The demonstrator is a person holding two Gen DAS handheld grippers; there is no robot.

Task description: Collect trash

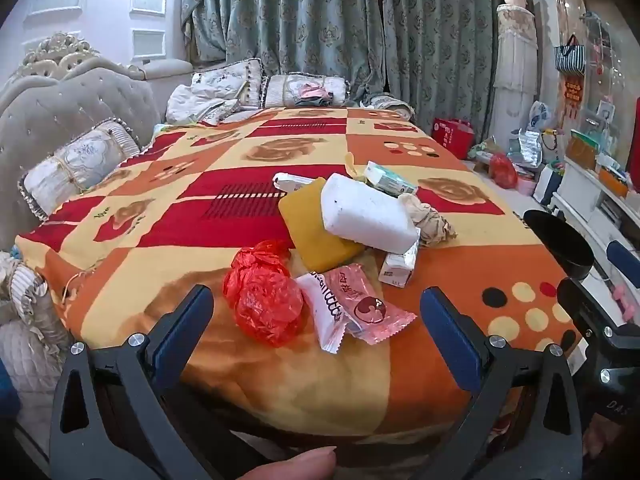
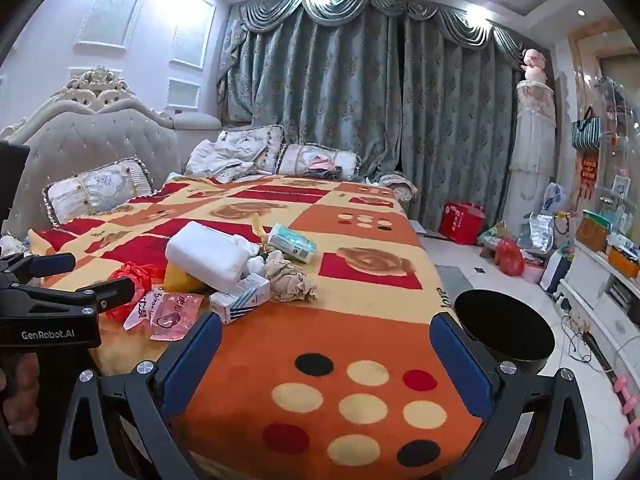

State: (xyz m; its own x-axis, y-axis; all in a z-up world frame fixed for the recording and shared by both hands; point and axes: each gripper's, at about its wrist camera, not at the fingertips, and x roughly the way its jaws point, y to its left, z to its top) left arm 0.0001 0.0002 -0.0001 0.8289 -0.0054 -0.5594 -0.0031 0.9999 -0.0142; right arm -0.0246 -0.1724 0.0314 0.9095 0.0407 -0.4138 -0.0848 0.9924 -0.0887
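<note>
on the far left a tufted grey headboard [image 1: 60,120] stands behind patterned pillows [image 1: 76,168], at the edge of a bed covered by a red, orange and cream blanket [image 1: 180,184]. the left gripper [image 1: 316,308] hangs over the near end of the bed with its blue-padded jaws spread wide and nothing between the pads; a fingertip [image 1: 304,466] shows at the bottom edge of that view. just ahead of it lies the trash, bunched together on the blanket: a crumpled red plastic bag [image 1: 262,294], touching it on the right a pink and white snack wrapper [image 1: 352,308], and behind these a yellow sponge [image 1: 316,232] with a white foam block [image 1: 368,216] lying across it. a small white carton [image 1: 398,266] sits under the block's near end, a wad of beige paper [image 1: 428,218] beside it, and a pack of tissues [image 1: 390,180] further back.

to the right, the right gripper [image 2: 326,344] is also wide open and empty, over the dotted corner of the blanket, well apart from the pile. just beside its right finger stands a black round bin [image 2: 504,332] off the bed's corner. beyond, grey-green curtains [image 2: 360,100] hang, and bags clutter the tiled floor [image 2: 480,280].
</note>
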